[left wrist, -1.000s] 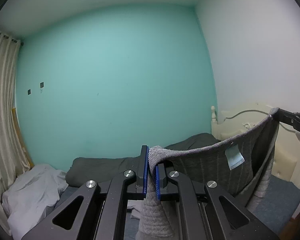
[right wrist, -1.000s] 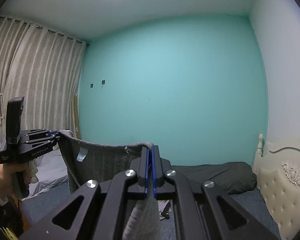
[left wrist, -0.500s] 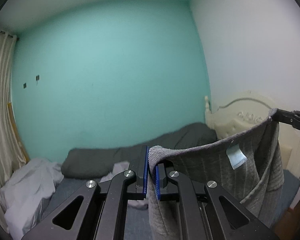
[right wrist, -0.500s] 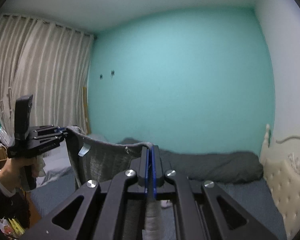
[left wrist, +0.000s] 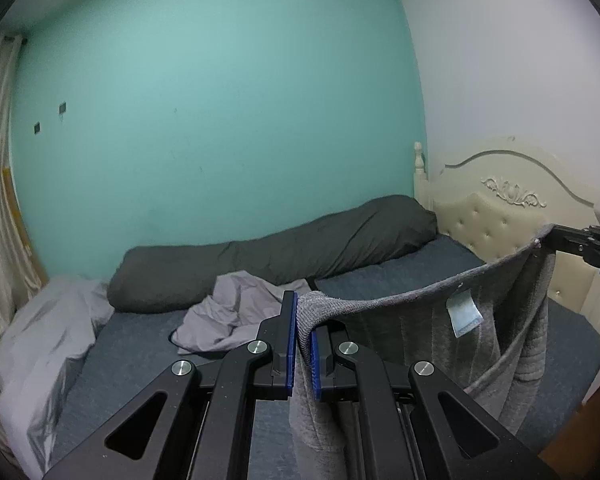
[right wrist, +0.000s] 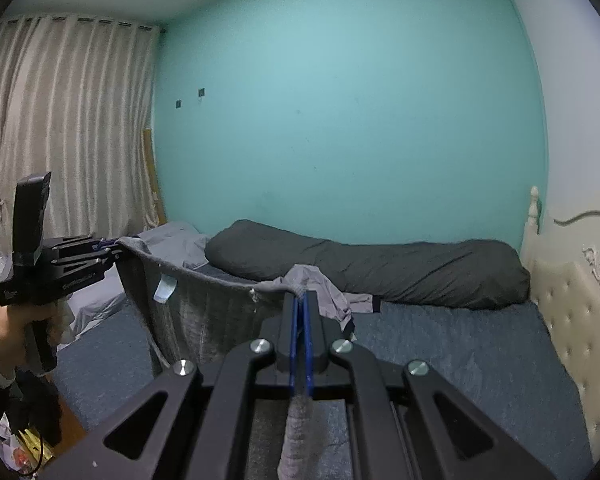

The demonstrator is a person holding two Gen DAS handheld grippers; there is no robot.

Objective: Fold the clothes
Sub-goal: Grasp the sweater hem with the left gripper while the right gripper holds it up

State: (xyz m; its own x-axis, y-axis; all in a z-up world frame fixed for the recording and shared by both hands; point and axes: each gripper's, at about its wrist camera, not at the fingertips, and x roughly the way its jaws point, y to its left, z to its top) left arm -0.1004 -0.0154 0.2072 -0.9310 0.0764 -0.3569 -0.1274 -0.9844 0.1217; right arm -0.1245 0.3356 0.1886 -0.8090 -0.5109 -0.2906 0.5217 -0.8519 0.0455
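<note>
Blue bed (left wrist: 400, 276), teal wall (left wrist: 220, 100). Left gripper (left wrist: 303, 344) and right gripper (right wrist: 300, 344) both clamp grey sweater (left wrist: 412, 332); tag (left wrist: 464, 314) unreadable.

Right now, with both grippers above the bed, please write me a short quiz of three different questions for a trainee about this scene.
1. True or false: the left gripper and the right gripper are both shut on the same grey knit garment.
2. Which item lies crumpled on the blue mattress, in front of the long dark pillow? A) a lavender cloth B) a red towel C) a pair of shoes
3. Fill the gap: a small pale ____ hangs from the garment's upper edge.

Key: 1 true; 2 A; 3 label
</note>
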